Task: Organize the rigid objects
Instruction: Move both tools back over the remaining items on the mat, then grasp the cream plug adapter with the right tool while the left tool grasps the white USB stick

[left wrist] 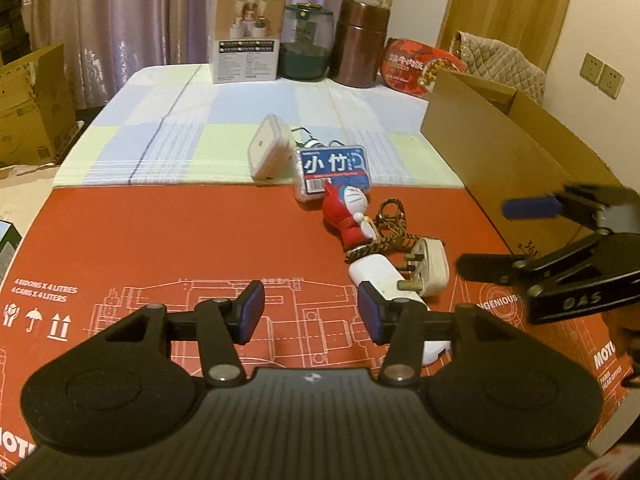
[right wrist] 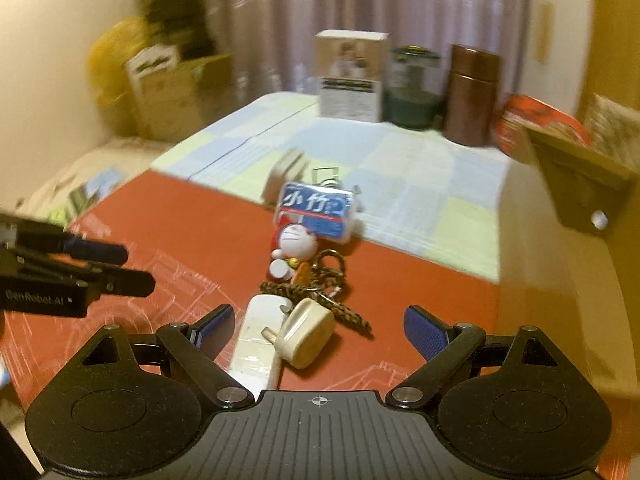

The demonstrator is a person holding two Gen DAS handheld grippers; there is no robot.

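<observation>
The white adapter (left wrist: 384, 280) lay at the lower centre of the left wrist view, on the red printed cardboard sheet (left wrist: 160, 240), with a cream three-pin plug (left wrist: 428, 268) resting against it. The left gripper (left wrist: 310, 312) hovered low over the sheet, tilted downward, its jaws parted with nothing between them; its right blue pad sat just in front of the adapter's near end. The right gripper (right wrist: 316, 330) also pointed downward, jaws spread wide and empty, with the adapter (right wrist: 256, 344) and plug (right wrist: 306, 334) lying in the gap below them (that view was blurred). In the left wrist view it entered from the right edge, its body marked "DAS".

Beyond the plug, toward frame centre, lay a brown braided cord (left wrist: 394, 236), then a red and white Doraemon figure (left wrist: 352, 216), then a blue-labelled plastic box (left wrist: 334, 172) bearing the characters "小竹", and a white lidded container (left wrist: 270, 150) on the checked cloth (left wrist: 180, 120). The sheet read "4 BIDONS X 4 LITRES / 4 CANS X 4 LITERS" at lower left and "INGENIOUS" at right.

An open cardboard box (left wrist: 500, 152) stood at the right. Along the top stood a white carton (left wrist: 246, 38), a green glass jar (left wrist: 306, 42), a brown canister (left wrist: 360, 44) and a red packet (left wrist: 416, 66).
</observation>
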